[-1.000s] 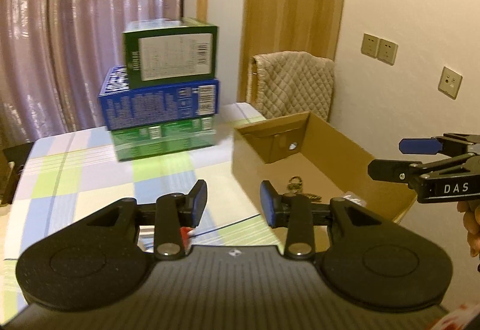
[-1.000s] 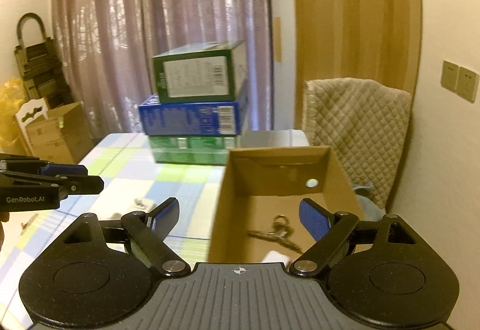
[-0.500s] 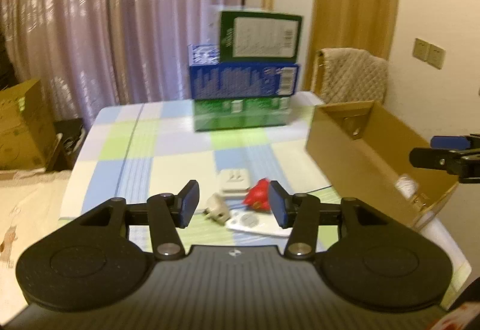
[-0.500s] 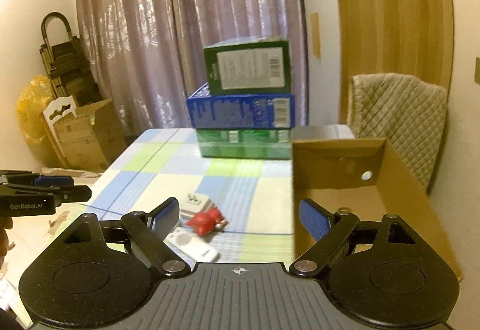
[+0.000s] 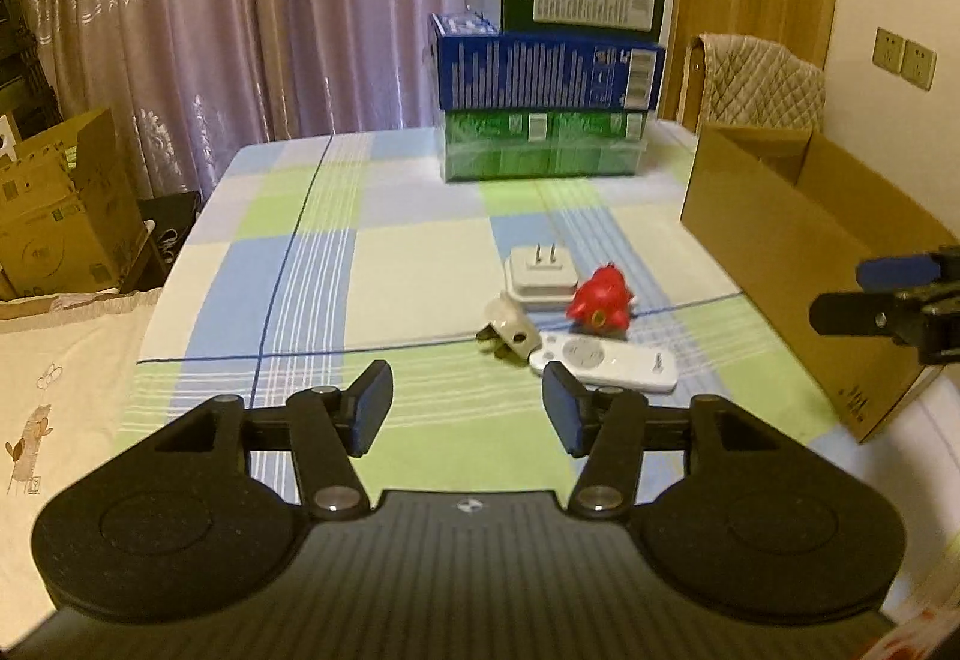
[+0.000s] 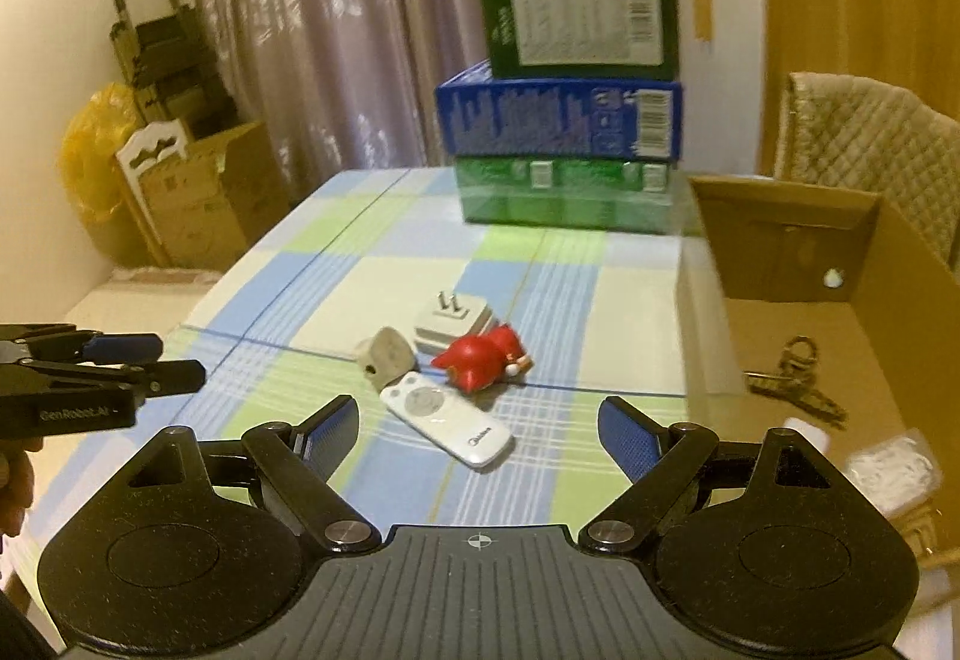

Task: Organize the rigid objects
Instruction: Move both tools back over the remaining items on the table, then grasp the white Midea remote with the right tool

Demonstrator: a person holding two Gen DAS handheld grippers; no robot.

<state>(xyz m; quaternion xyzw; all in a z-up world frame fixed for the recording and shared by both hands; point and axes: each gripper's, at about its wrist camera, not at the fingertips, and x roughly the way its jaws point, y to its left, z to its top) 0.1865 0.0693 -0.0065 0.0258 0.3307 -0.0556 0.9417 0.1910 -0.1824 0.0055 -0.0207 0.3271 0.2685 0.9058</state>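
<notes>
A white remote [image 5: 606,366] [image 6: 447,425], a red toy figure [image 5: 602,302] [image 6: 480,360], a white plug adapter [image 5: 540,276] [image 6: 451,323] and a beige plug [image 5: 507,330] [image 6: 387,360] lie together on the checked tablecloth. An open cardboard box [image 5: 798,252] [image 6: 900,312] stands to their right, holding keys [image 6: 792,384] and white items [image 6: 894,471]. My left gripper [image 5: 465,411] is open and empty, just short of the remote. My right gripper [image 6: 477,432] is open and empty above the table, near the remote.
Three stacked boxes [image 5: 552,60] [image 6: 570,102], green, blue and green, stand at the table's far edge. A chair with a quilted cover [image 5: 756,78] is behind the cardboard box. Cardboard cartons [image 5: 60,216] and a hand truck [image 6: 162,54] stand on the floor to the left.
Both grippers have swung left, away from the cardboard box, and now face the cluster of small objects. Both stay open; the left one has opened wider.
</notes>
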